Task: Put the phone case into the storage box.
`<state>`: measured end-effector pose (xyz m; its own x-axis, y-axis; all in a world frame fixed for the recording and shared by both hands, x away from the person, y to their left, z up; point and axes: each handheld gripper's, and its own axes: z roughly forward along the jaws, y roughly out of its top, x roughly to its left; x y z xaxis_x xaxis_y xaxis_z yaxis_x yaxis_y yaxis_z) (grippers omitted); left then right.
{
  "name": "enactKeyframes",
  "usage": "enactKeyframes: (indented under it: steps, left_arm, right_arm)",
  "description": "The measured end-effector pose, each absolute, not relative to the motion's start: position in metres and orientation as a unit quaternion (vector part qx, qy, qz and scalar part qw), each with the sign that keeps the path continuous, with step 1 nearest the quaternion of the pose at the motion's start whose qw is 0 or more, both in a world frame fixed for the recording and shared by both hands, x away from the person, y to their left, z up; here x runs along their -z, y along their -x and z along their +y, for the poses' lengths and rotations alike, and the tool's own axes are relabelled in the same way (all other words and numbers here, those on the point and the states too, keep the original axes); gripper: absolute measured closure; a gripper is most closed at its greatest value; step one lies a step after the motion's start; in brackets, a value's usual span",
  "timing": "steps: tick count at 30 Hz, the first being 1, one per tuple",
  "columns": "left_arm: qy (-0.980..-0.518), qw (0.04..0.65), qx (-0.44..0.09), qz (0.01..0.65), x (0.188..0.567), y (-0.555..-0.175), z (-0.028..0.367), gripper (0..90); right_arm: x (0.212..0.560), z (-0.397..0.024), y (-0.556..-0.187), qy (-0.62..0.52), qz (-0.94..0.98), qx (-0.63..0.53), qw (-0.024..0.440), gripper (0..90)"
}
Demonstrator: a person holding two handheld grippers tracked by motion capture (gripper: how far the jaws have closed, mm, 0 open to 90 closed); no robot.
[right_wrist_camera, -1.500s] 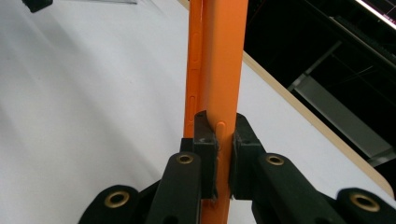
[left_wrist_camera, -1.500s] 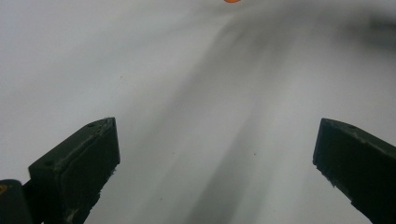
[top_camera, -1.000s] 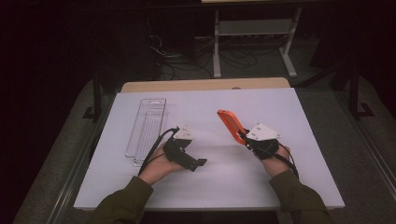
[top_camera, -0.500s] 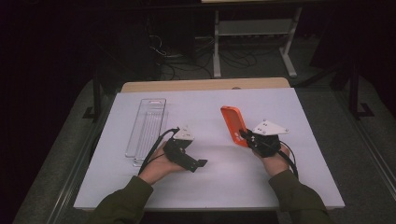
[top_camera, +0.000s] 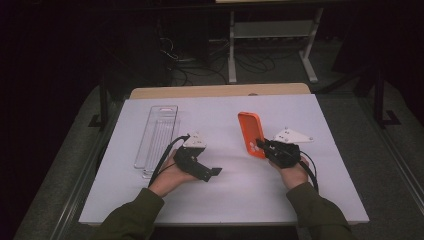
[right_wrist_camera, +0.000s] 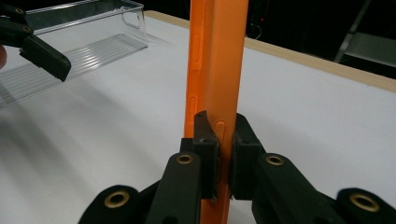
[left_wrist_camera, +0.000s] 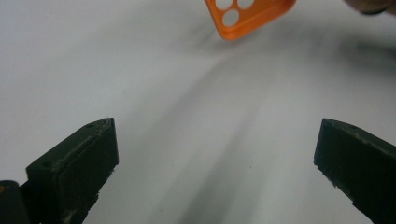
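Observation:
An orange phone case (top_camera: 250, 134) is held up off the white table, tilted on its edge, with my right gripper (top_camera: 263, 146) shut on its near end. In the right gripper view the case (right_wrist_camera: 215, 70) stands edge-on between the two black jaws, pinched by my right gripper (right_wrist_camera: 219, 144). My left gripper (top_camera: 212, 172) rests low over the table at centre left, open, with nothing between its jaws. In the left gripper view its wide-apart fingers (left_wrist_camera: 77, 168) frame bare table, and the case's camera-hole end (left_wrist_camera: 247, 16) hangs at the top.
A clear plastic tray (top_camera: 156, 137) lies lengthwise at the left of the white table (top_camera: 225, 200); it also appears at the back left in the right gripper view (right_wrist_camera: 79, 32). A wooden edge (top_camera: 220, 91) borders the far side. Beyond are dark floor, cables and a metal stand.
The orange case has tipped a little more upright in my right gripper and shifted slightly. Both hands stay where they were.

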<state>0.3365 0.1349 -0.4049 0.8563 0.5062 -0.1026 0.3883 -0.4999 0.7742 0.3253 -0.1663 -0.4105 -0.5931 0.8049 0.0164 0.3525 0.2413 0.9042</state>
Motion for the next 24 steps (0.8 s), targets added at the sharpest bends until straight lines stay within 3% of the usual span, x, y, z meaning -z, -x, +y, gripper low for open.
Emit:
enactKeyframes:
  steps: [24]
  left_arm:
    - [-0.834,0.474,-0.083,0.27,0.37,-0.354,0.134,0.0]
  right_arm:
    - [0.413,-0.15,-0.319,-0.388,0.741,-0.496,0.234,82.4]
